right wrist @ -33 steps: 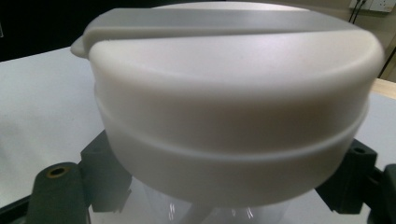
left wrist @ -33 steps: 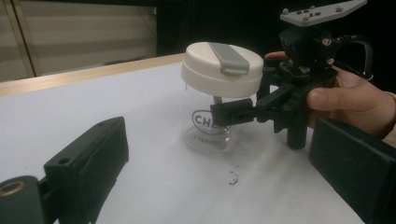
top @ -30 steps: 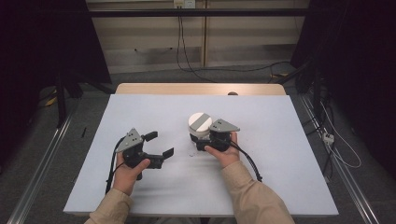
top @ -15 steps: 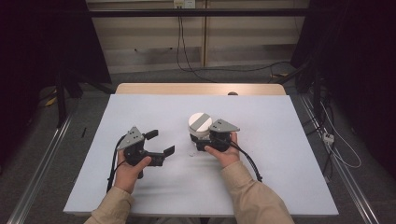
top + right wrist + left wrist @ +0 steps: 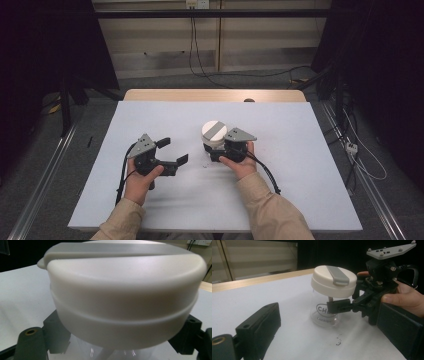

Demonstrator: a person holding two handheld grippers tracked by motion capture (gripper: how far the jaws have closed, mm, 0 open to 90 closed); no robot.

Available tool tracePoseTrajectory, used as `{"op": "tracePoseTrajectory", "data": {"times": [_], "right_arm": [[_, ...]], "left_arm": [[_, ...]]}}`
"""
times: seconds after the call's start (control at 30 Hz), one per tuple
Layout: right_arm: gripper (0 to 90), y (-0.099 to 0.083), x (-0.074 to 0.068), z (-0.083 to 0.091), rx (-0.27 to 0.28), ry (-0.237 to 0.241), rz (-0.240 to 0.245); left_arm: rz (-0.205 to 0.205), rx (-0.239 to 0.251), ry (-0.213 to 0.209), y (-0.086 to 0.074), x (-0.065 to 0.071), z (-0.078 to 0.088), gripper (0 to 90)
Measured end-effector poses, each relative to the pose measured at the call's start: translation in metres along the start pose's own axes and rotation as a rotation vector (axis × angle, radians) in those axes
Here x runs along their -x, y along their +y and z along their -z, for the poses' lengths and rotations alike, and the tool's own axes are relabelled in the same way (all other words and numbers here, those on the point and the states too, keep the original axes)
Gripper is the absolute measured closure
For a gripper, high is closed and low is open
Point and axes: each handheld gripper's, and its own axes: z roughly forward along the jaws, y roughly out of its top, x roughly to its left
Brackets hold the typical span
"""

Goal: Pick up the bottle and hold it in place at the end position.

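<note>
A: Start big. What's laid out?

B: A table (image 5: 300,150) under a white sheet, bare apart from one jar (image 5: 325,313) just right of the middle. It stands upright, clear body, wide cream lid (image 5: 214,131) with a grey bar (image 5: 337,275) across the top.

A: And the hands?

B: The right gripper (image 5: 214,151) is at the jar from the person's side. In the left gripper view one jaw lies across the clear wall below the lid; in the right gripper view a jaw shows on each side of the glass, under the lid's overhang. Whether they press the wall or only bracket it, I can't tell.

A: The other one?

B: The left gripper (image 5: 172,151) sits well apart to the left, jaws spread wide, nothing between them, pointed toward the jar.

A: How would the jar handle?

B: I'd guess it's light: the body looks empty. The clear wall is probably hard, smooth, and slippery, and if it's glass it would break in a fall. The lid is wider than the body, so a grip under its rim can't slide up. The lid's side, with its groove, looks like the better hold for twisting.

A: Anything smaller?

B: Printed lettering (image 5: 322,310) on the wall, partly hidden by the jaw, and a few dark specks (image 5: 338,340) on the sheet near the base.
</note>
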Motion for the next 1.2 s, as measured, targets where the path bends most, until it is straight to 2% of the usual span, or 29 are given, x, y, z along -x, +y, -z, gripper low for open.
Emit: {"op": "tracePoseTrajectory", "data": {"times": [0.3,0.47,0.97,1.2], "right_arm": [[18.6,0.000,0.000,0.000,-0.002,0.000,0.005],[18.6,0.000,0.000,0.000,-0.002,0.001,0.005],[18.6,-0.001,0.000,0.000,-0.002,-0.003,0.005],[18.6,-0.001,0.000,-0.001,-0.002,-0.002,0.003]], "left_arm": [[-0.013,0.008,-0.017,0.007,0.004,-0.009,4.8],[-0.030,-0.005,-0.027,0.009,0.007,-0.015,4.8],[-0.032,-0.021,-0.037,0.011,0.008,-0.025,4.8],[-0.025,-0.015,-0.026,0.013,0.005,-0.026,5.1]]}}
